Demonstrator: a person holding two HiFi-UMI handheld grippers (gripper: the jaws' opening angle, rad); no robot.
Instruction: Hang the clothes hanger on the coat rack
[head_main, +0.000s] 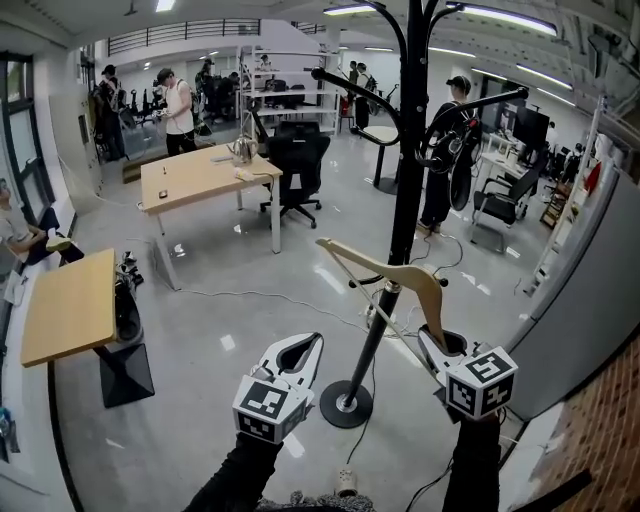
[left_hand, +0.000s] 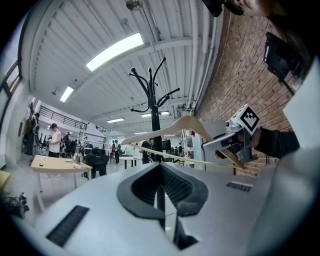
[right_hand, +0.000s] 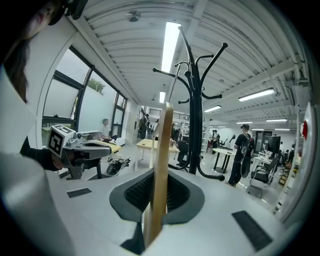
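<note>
The black coat rack (head_main: 405, 190) stands just ahead of me, its round base (head_main: 345, 403) on the floor between my two grippers. A pale wooden clothes hanger (head_main: 388, 274) hangs in the air beside the pole at mid height, with my right gripper (head_main: 433, 337) shut on one of its arms. In the right gripper view the hanger's wood (right_hand: 162, 165) runs upright between the jaws, the coat rack (right_hand: 194, 110) behind it. My left gripper (head_main: 316, 341) is shut and empty, left of the base. The left gripper view shows the hanger (left_hand: 186, 124) and the right gripper (left_hand: 235, 141).
A brick wall (head_main: 600, 440) and a grey panel close off the right. A cable (head_main: 250, 296) trails over the floor to the base. Wooden tables (head_main: 205, 175) (head_main: 68, 305), a black office chair (head_main: 297, 165) and several people stand further back.
</note>
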